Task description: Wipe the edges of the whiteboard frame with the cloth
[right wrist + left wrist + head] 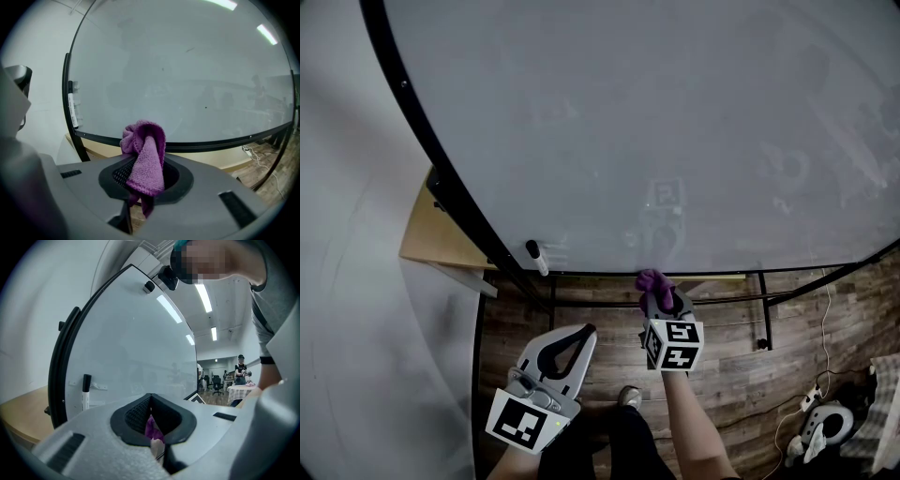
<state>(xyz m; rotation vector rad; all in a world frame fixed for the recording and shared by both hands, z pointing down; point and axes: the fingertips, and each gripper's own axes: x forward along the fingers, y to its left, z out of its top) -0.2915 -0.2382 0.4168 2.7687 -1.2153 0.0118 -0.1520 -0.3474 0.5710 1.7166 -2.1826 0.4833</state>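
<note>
- At the bottom rail (806,271) of the whiteboard (656,122), the right gripper (658,291) points up at the board, jaws clamped on the cloth (651,279).
- Right gripper view: the cloth (144,157) is a purple bunch pinched between the jaw pads. One fold rises above the tips and a tail hangs below them.
- Cloth position: its top overlaps the bottom rail in both the head view and the right gripper view, right of the lower left corner. Contact with the rail cannot be confirmed.
- The left gripper (584,333) sits lower than the right gripper and to its left, over the floor (722,375) and apart from the board.
- Left jaws: the tips are closed against each other. The head view shows nothing held in them.
- Left gripper view: a purple patch shows through the opening behind the tips. Whether it lies inside the opening or beyond it cannot be told.
- The marker (536,258) has a black cap and white body. It rests against the board face near the lower left corner, just inside the left bar (441,164) of the black frame.
- A tan panel (441,234) lies outside the left bar, beside the corner.
</note>
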